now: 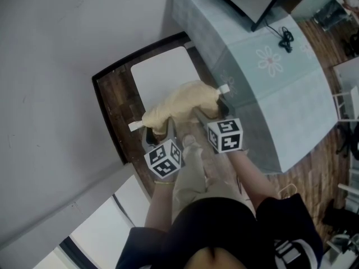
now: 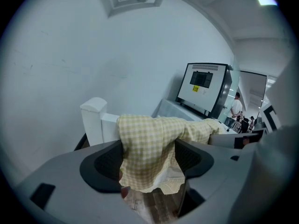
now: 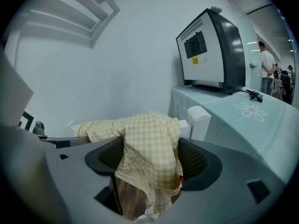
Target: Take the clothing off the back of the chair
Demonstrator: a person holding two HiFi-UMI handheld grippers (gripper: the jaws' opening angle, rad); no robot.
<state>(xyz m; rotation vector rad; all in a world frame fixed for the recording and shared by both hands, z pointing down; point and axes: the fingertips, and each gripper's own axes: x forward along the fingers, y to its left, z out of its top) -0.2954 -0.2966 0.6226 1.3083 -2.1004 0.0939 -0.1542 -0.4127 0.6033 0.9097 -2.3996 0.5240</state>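
Up close, the left gripper (image 2: 148, 164) has its fingers (image 2: 105, 164) spread wide. One end of the yellow checked clothing (image 2: 149, 139) hangs down between the dark pads (brushing them perhaps, but not squeezed). It is the same with the right gripper (image 3: 147, 164): fingers (image 3: 198, 162) as far apart as they go, the other end of the garment dangling in the gap. Neither has a hold yet. The clothing lies draped along the top rail of the white chair (image 1: 162, 72), bunched between its two corner posts. The chair stands just beside the desk (image 1: 280, 100) with the pale flower-printed cover.

To my eye the step in hand is taking the grip. Done well, both pairs of fingers would close on cloth only, clear of the rail, and at about the same time. Then the lift should go straight up and toward the person, so the fabric clears the posts without snagging or sliding off one side.

As for writing, the grey machine (image 3: 210, 50) on the desk carries a small yellow label, too small to read. Each gripper's cube shows black-and-white square markers, no words.
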